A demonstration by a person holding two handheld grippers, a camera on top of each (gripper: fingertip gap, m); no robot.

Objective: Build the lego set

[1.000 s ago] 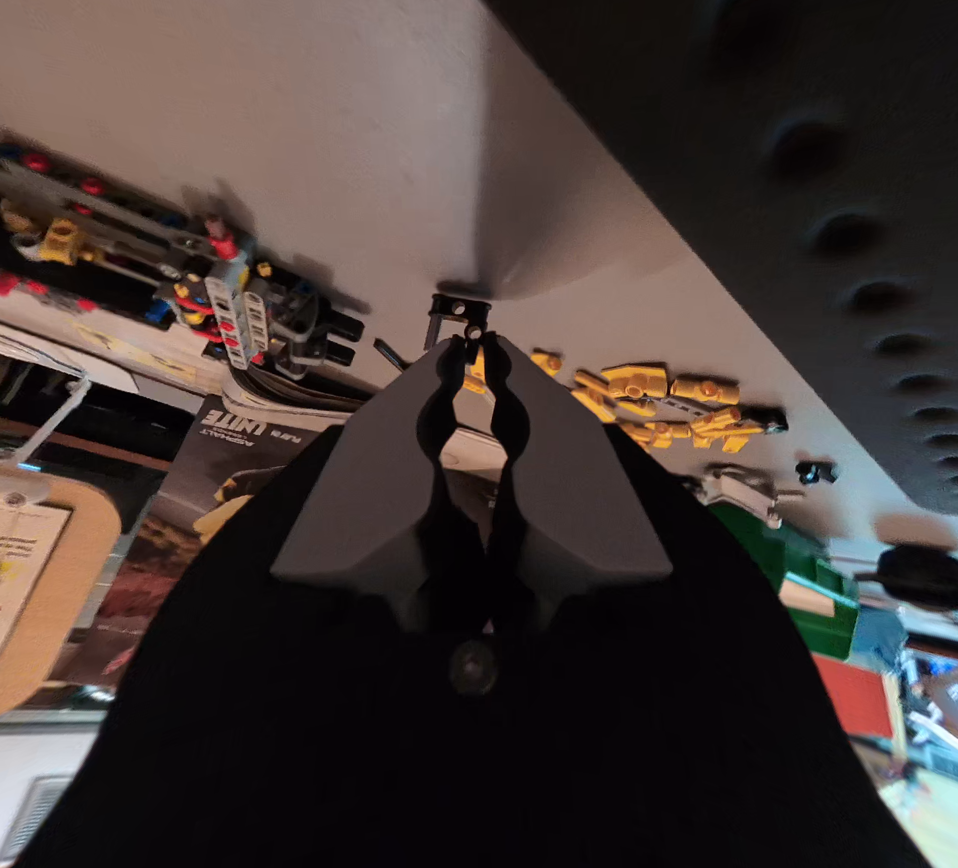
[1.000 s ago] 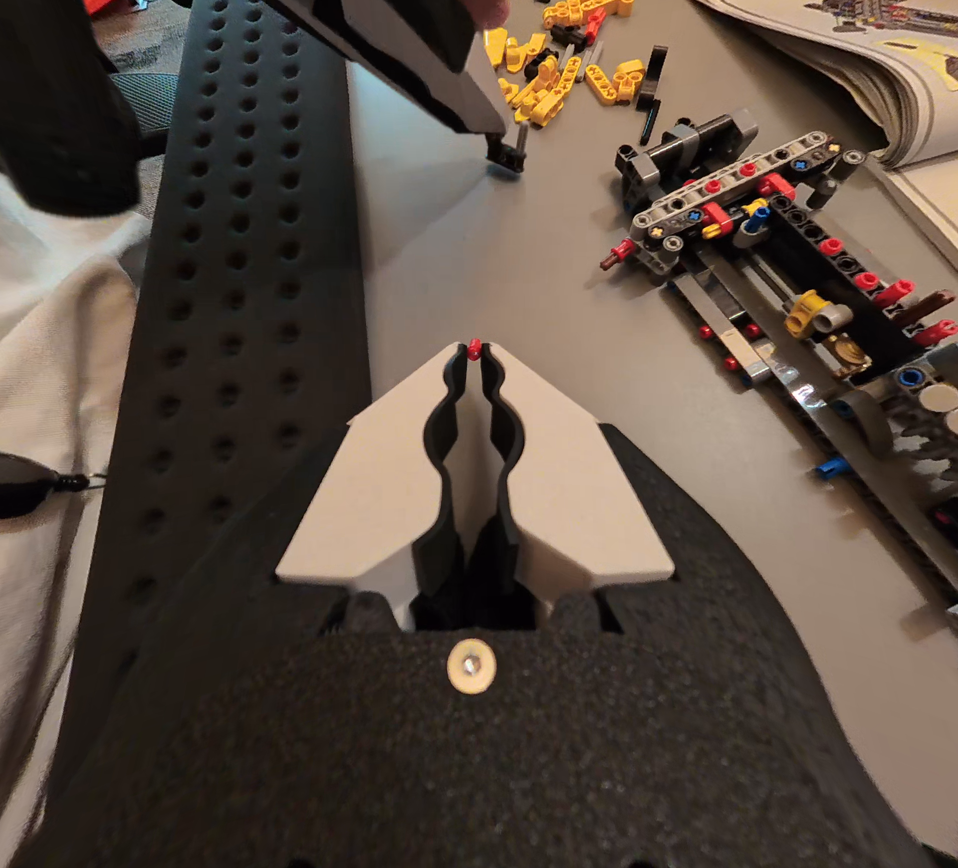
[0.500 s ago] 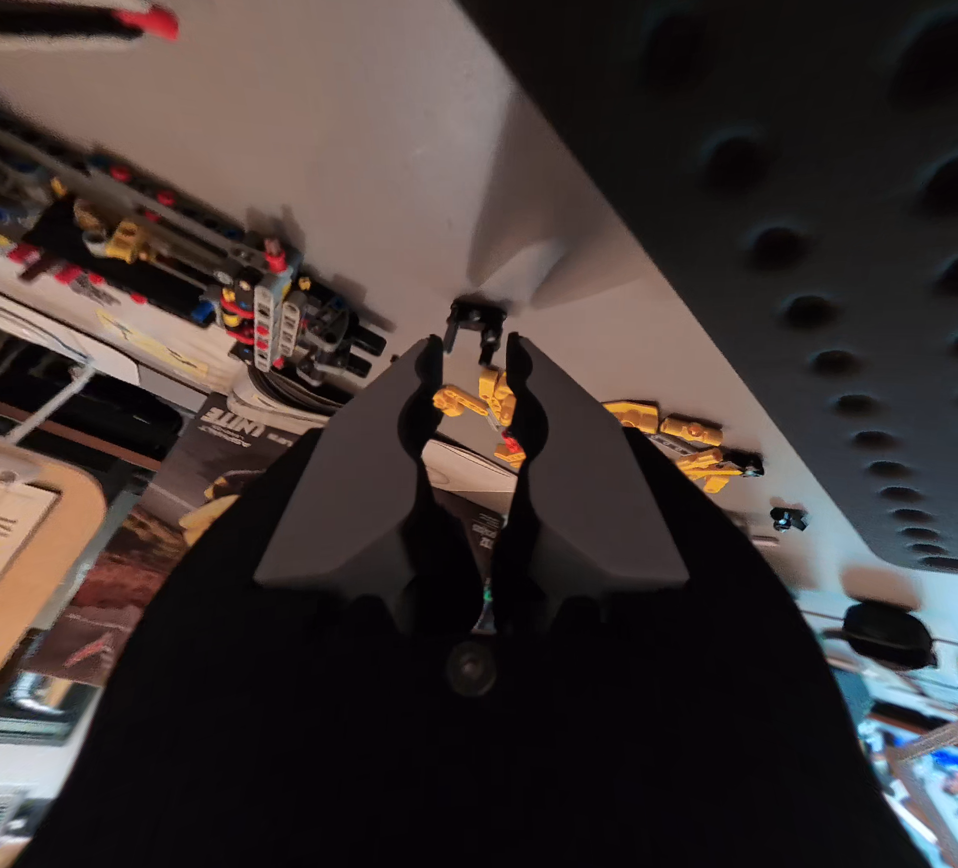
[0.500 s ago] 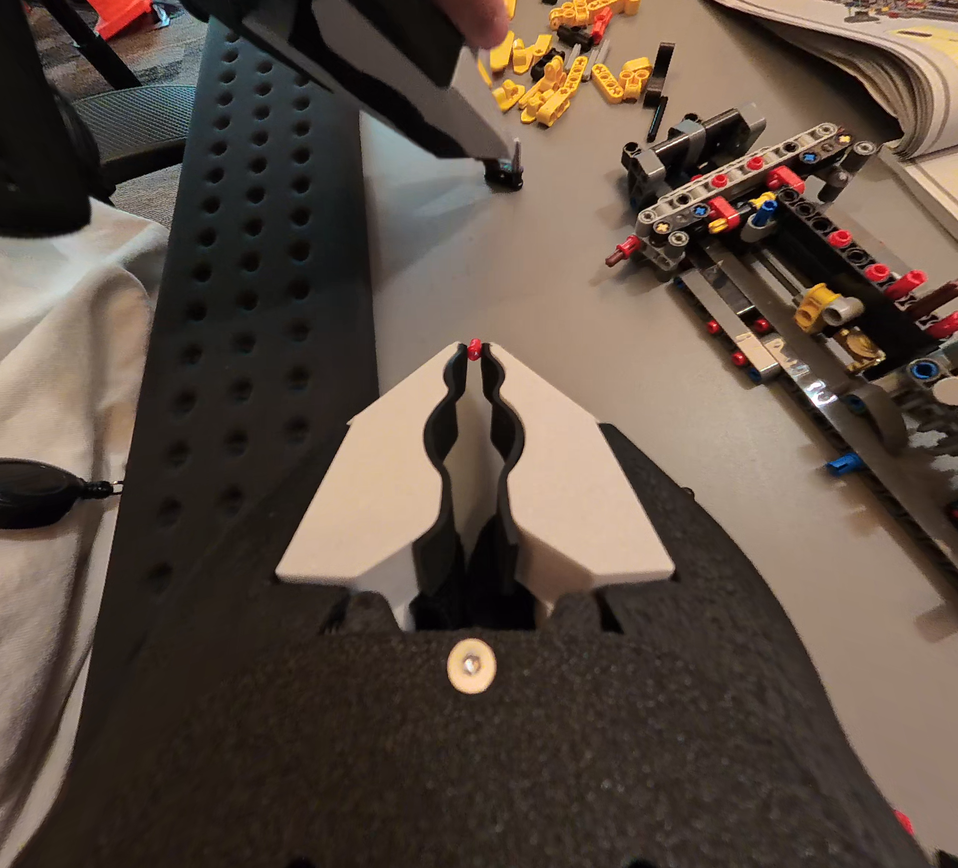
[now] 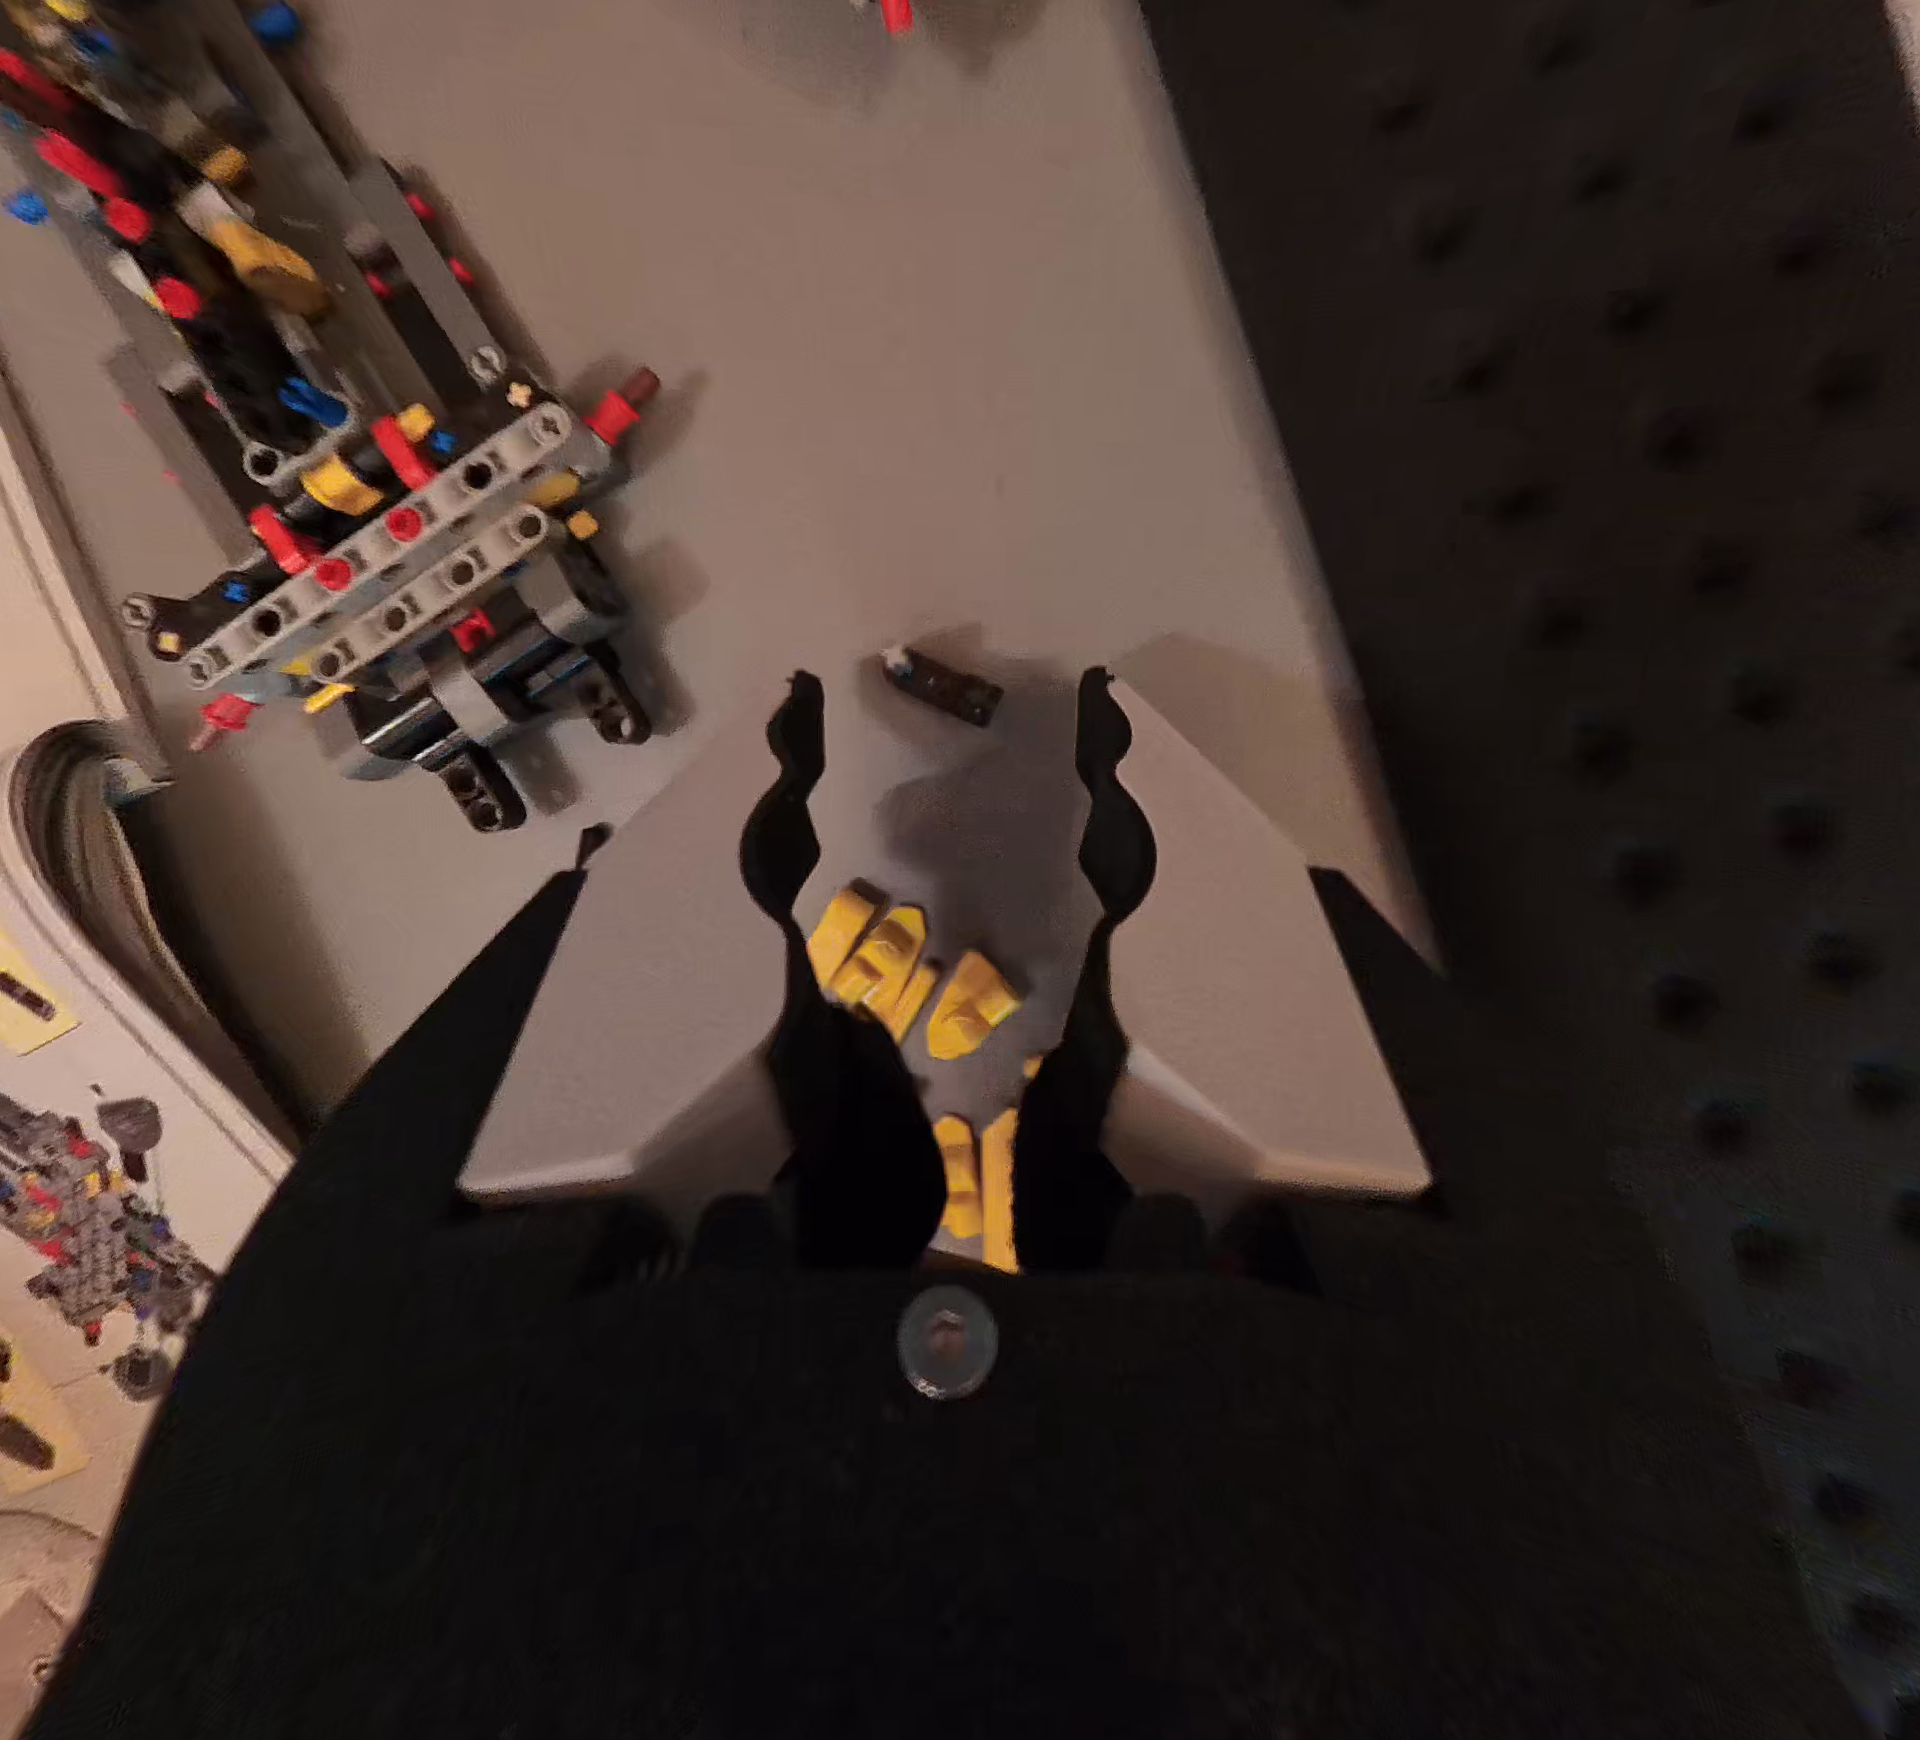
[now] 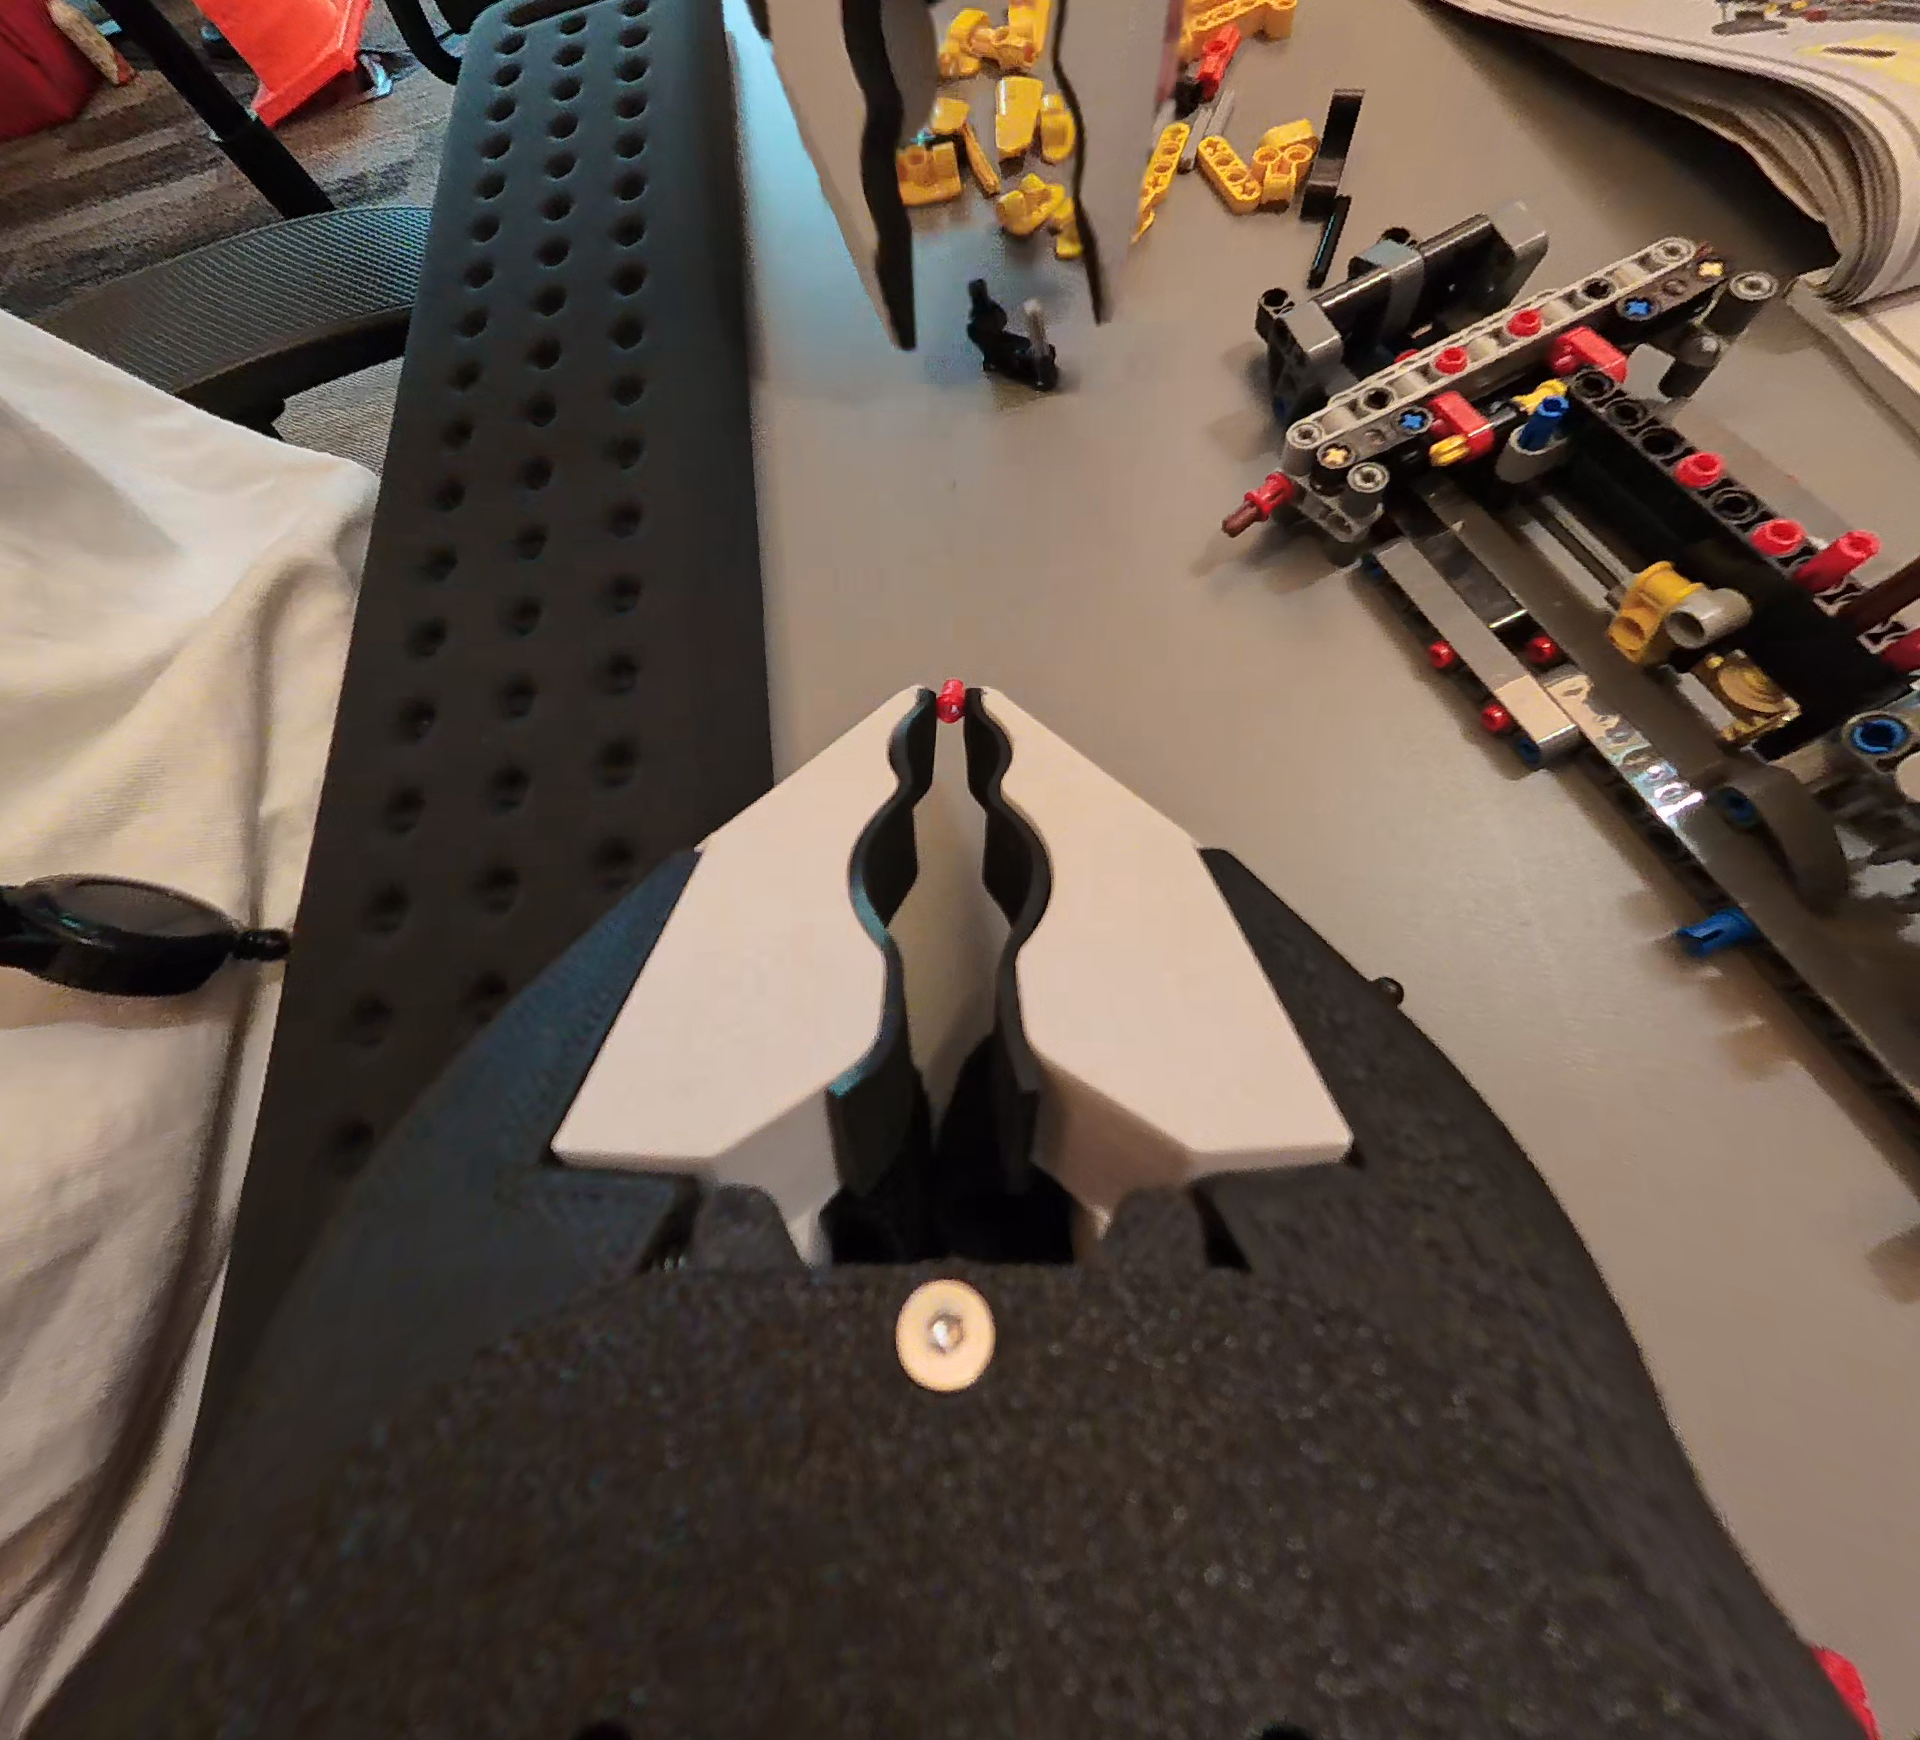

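Frame point(image 6: 1621, 485) only partly built; red pin point(image 6: 950, 699) pinched in right tongs point(image 6: 948, 703), left tongs point(image 5: 945, 682) spread wide, empty, above black piece point(image 5: 940, 680); loose yellow parts point(image 6: 1013, 132) left on bench point(image 6: 1039, 547).

Opposed, close wrist views share the black piece point(image 5: 940, 684) point(image 6: 1010, 334).

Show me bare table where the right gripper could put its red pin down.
Bare grey table lies ahead of the right gripper, between the perforated black strip and the partly built model. Crowded farther on: small black piece, yellow pieces, left gripper.
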